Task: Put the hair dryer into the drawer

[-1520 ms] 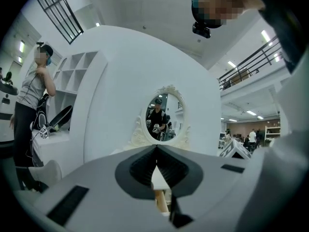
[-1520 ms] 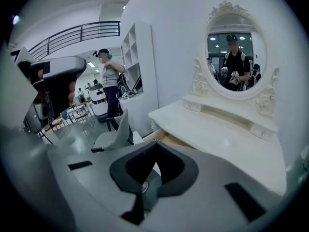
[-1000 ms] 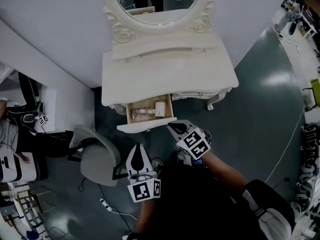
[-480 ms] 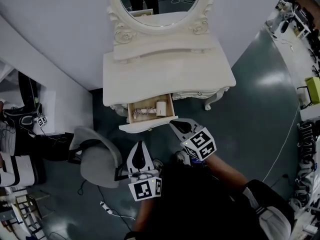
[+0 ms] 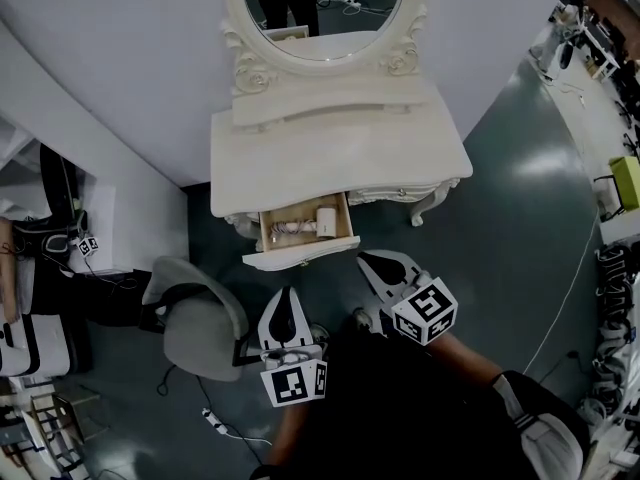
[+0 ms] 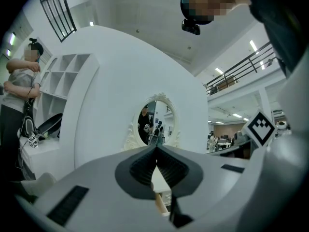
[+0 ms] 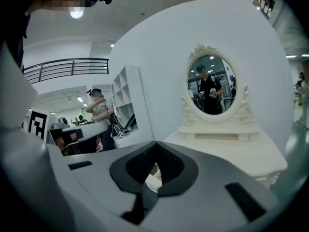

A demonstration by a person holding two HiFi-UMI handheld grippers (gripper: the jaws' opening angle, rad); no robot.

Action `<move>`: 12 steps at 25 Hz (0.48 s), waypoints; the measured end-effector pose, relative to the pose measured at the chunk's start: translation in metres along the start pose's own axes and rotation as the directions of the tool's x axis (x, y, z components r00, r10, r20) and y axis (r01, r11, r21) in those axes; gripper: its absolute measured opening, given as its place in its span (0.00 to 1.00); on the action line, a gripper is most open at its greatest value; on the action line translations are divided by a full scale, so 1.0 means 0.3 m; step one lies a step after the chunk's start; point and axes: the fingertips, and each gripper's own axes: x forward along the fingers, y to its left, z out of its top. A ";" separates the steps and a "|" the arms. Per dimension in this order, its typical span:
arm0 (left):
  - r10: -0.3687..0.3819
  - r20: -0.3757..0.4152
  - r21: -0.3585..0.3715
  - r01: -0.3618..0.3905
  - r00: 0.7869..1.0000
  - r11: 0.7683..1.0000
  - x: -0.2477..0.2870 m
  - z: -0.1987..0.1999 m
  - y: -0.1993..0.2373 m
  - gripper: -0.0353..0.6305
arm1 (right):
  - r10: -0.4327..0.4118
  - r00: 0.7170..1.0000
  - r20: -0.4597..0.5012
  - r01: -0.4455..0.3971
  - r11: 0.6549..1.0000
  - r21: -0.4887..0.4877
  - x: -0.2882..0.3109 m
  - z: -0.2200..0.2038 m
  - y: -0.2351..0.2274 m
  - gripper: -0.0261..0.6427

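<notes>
The white hair dryer (image 5: 324, 220) lies in the open drawer (image 5: 298, 255) of the white dressing table (image 5: 330, 153), with its coiled cord beside it on the left. My right gripper (image 5: 370, 259) hangs just right of the drawer front, shut and empty, apart from it. In the right gripper view its jaws (image 7: 155, 148) meet in front of the table top (image 7: 231, 151). My left gripper (image 5: 289, 294) is below the drawer front, shut on nothing. In the left gripper view its tips (image 6: 155, 151) point level toward the oval mirror (image 6: 155, 122).
A grey chair (image 5: 200, 320) stands left of my left gripper. The oval mirror (image 5: 318, 8) rises at the back of the table. A person (image 5: 25, 268) sits at the far left near shelves. Cables run over the dark floor (image 5: 520, 218) on the right.
My right gripper has drawn back from the drawer front, down and to the right in the head view, and risen. The left gripper has hardly moved. The drawer stays open.
</notes>
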 end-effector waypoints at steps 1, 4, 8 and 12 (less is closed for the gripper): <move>0.000 -0.002 0.002 0.000 1.000 1.000 -0.005 0.001 0.003 0.09 | -0.003 1.000 0.008 0.003 1.000 0.001 -0.013 0.004 0.011 0.08; -0.001 -0.001 0.007 0.001 1.000 1.000 -0.014 0.011 0.010 0.09 | -0.018 0.999 0.044 0.019 1.000 -0.002 -0.045 0.027 0.040 0.08; -0.005 0.005 0.010 0.005 1.000 1.000 -0.023 0.014 0.014 0.09 | -0.028 0.996 0.085 0.028 1.000 -0.003 -0.067 0.049 0.075 0.08; -0.015 0.006 0.013 0.015 1.000 1.000 -0.022 0.012 0.015 0.09 | -0.018 0.995 0.095 0.019 1.000 -0.008 -0.060 0.058 0.108 0.08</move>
